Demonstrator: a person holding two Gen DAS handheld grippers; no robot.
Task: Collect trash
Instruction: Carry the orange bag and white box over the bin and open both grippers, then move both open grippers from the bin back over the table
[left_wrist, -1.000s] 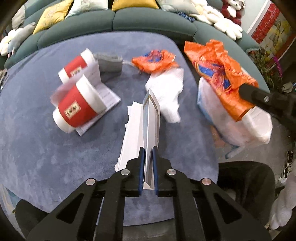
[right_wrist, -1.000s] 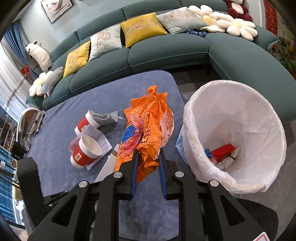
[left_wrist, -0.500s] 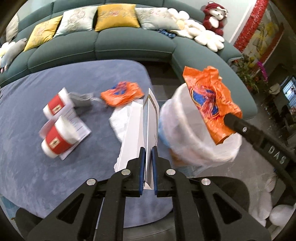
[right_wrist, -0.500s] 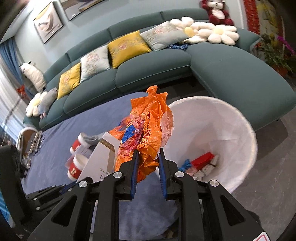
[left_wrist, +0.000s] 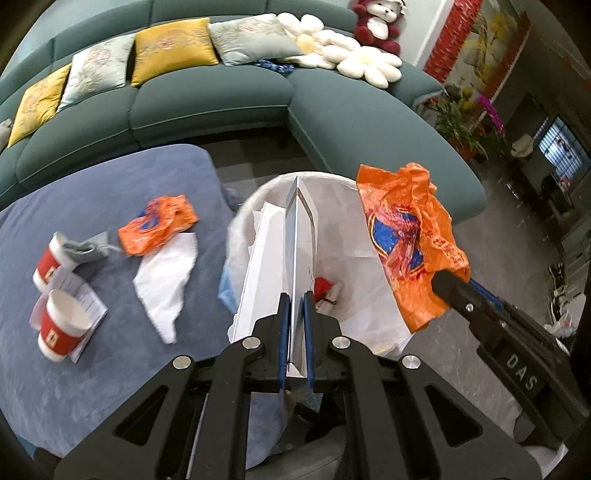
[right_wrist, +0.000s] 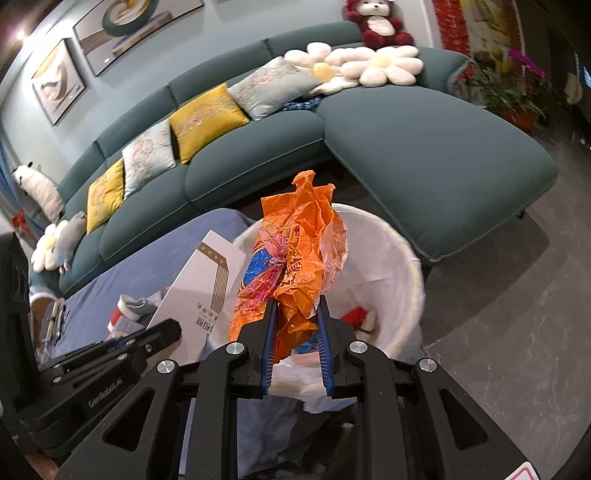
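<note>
The left gripper (left_wrist: 295, 314) clamps a flat white box (left_wrist: 299, 240) by its bottom edge, over the bin (left_wrist: 354, 251); it looks stiff and light. The right gripper (right_wrist: 295, 325) pinches a crumpled orange bag (right_wrist: 295, 251) near its lower end, also over the bin; it looks limp, slippery and weightless.

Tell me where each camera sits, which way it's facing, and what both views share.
Left wrist: behind the left gripper, looking down its jaws at the white box over the bin; right gripper alongside.
Right wrist: behind the right gripper, looking at its orange bag over the bin; left gripper alongside.
Shared: bin, box, bag, sofa.
</note>
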